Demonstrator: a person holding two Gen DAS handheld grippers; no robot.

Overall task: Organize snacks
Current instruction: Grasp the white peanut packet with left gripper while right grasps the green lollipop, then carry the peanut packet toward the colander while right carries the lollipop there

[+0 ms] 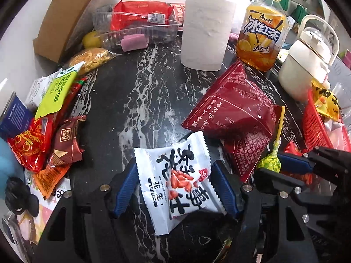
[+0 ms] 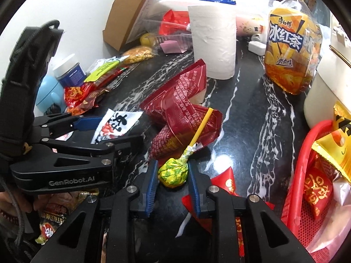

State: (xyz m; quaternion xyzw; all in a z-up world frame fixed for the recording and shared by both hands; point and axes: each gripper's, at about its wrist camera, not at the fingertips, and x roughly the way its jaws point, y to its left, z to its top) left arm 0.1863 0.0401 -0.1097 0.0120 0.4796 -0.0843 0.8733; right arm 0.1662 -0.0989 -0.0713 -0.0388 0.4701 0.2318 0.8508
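The black marble counter (image 1: 122, 100) fills the middle of both views and carries everything, so it is the sorting place for the snacks. At the upper left of the frames a cardboard box (image 1: 65, 15) leans by the wall, and in the upper centre a roll of paper towel (image 1: 205, 30) stands upright next to a bottle of iced tea (image 1: 261, 32) at the upper right; I think these are only parked there, not part of the sorting. At the right edge a red basket (image 2: 300, 166) already has some packets in it, so it is probably the place where snacks should go. In the centre two dark red packets (image 1: 232, 109) lie one on the other, and at the left edge a heap of small snacks (image 1: 50, 131) is waiting. The white peanut packet (image 1: 179, 175) is at the lower centre of the left wrist view, between the blue pads of the left gripper (image 1: 175, 188); the jaws are about half open and the pads touch its edges, so it looks held, maybe to carry it to the basket. The smallest thing is the green lollipop (image 2: 173, 172) at the lower centre of the right wrist view: the right gripper (image 2: 173, 182) is closed on its wrapped head, and the yellow stick (image 2: 200, 127) points up over the red packets, free of the grip
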